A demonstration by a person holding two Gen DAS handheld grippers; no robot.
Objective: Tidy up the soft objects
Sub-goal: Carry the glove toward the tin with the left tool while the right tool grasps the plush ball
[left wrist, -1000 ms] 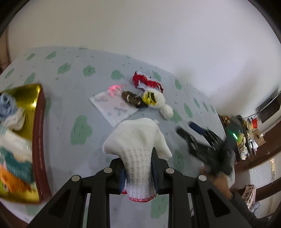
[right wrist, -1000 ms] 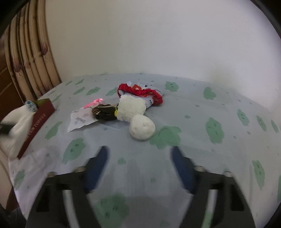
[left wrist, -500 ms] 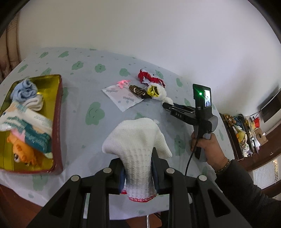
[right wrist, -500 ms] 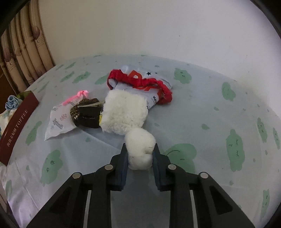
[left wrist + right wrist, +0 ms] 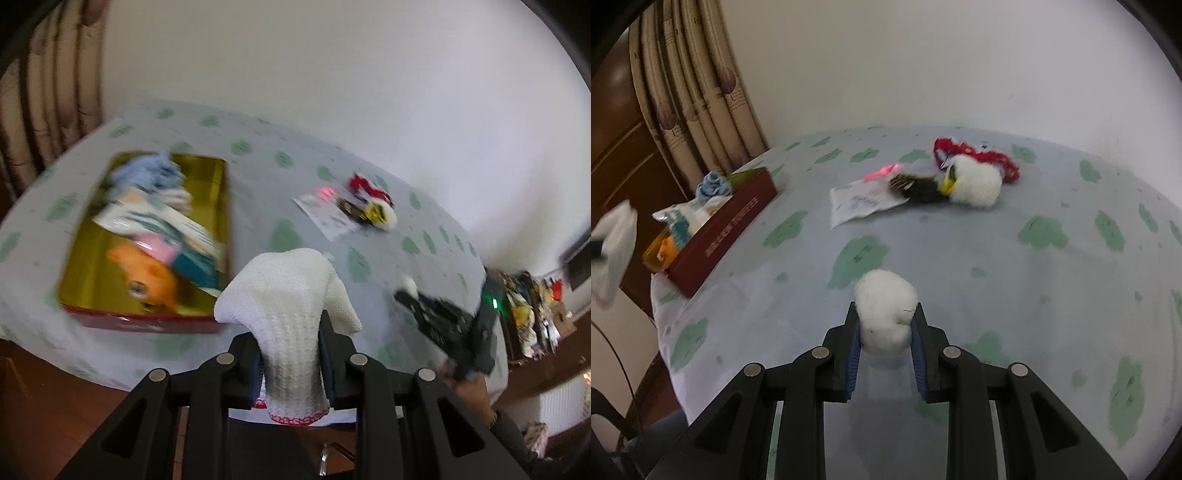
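Note:
My left gripper (image 5: 291, 328) is shut on a white knitted cloth (image 5: 286, 295) and holds it in the air beside the gold tin box (image 5: 218, 177). The box holds several soft items: a blue cloth (image 5: 147, 171), packets, an orange plush (image 5: 147, 275). My right gripper (image 5: 884, 328) is shut on a white fluffy ball (image 5: 884, 314), above the tablecloth. The right gripper also shows in the left wrist view (image 5: 443, 317). On the table lie a white plush (image 5: 975, 182), a dark piece (image 5: 916, 184), a red cloth (image 5: 982, 155) and a plastic packet (image 5: 860, 199).
The round table has a pale cloth with green prints (image 5: 1041, 232). The box shows dark red from the side in the right wrist view (image 5: 727, 229), near the left table edge. Curtains (image 5: 698, 96) hang behind it. A cluttered shelf (image 5: 532, 314) stands at the right.
My right gripper lifted the white ball away from the pile and drew back. My left gripper swung left with the cloth, so the box now lies closer and more central.

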